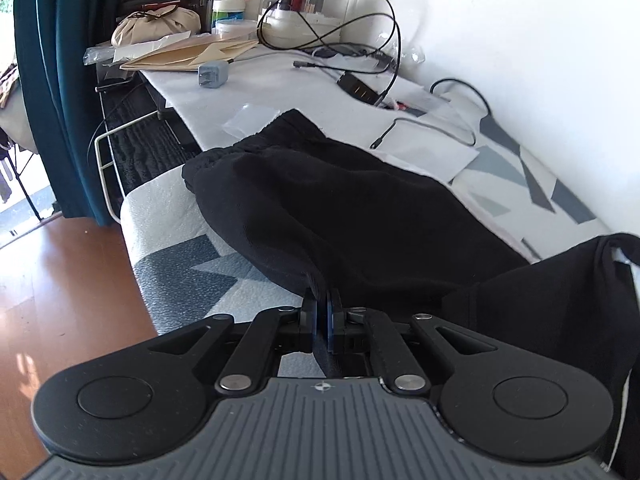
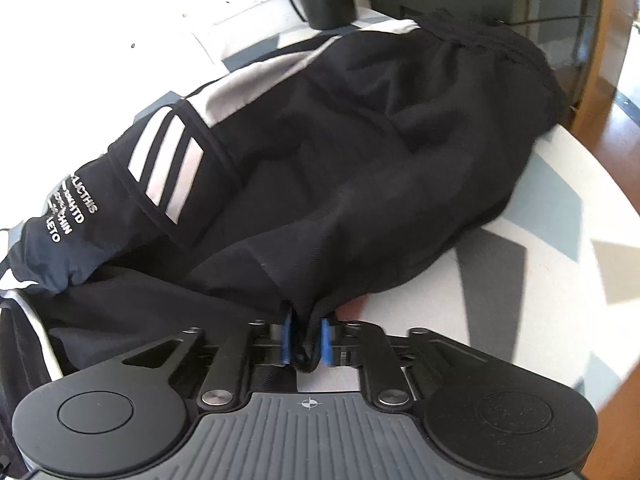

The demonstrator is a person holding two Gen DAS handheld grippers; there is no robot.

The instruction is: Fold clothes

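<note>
Both jaws pinching black pants (image 2: 360, 152) on patterned cover (image 1: 192, 272); wood floor (image 1: 60, 280).

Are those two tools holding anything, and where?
Yes: the left tool and right tool each pinch an edge of the black garment.

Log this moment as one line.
stage: fold underway | left gripper: shut on black garment | right gripper: shut on black garment edge | surface: patterned cover

Patterned table cover (image 1: 500, 196) under black garment (image 1: 340, 208), cables (image 1: 332, 28), papers (image 1: 428, 152).
</note>
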